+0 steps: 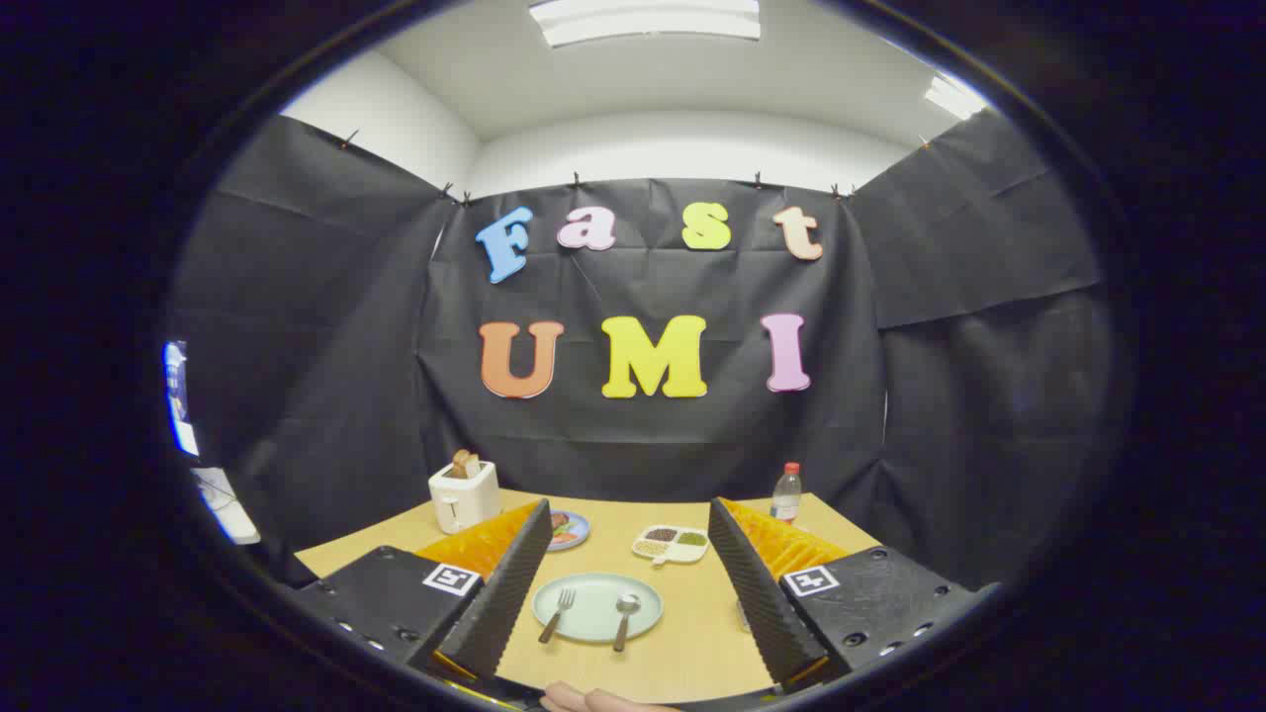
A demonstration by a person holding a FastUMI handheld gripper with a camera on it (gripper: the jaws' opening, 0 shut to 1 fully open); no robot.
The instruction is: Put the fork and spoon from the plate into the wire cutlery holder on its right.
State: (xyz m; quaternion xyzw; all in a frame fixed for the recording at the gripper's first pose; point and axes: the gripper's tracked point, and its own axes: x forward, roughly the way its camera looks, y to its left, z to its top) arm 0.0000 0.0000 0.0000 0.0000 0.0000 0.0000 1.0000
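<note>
With the gripper [625,583] being held spread above the plate [596,606], the fork [558,614] is being risked sliding if pinched shallowly.

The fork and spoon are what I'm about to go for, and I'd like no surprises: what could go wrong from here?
The fork and spoon lie flat and close together on the plate, so the open gripper might nudge one while closing on the other, or slide the plate. The wire holder is largely hidden behind the right finger, so aiming the drop may be awkward.
</note>
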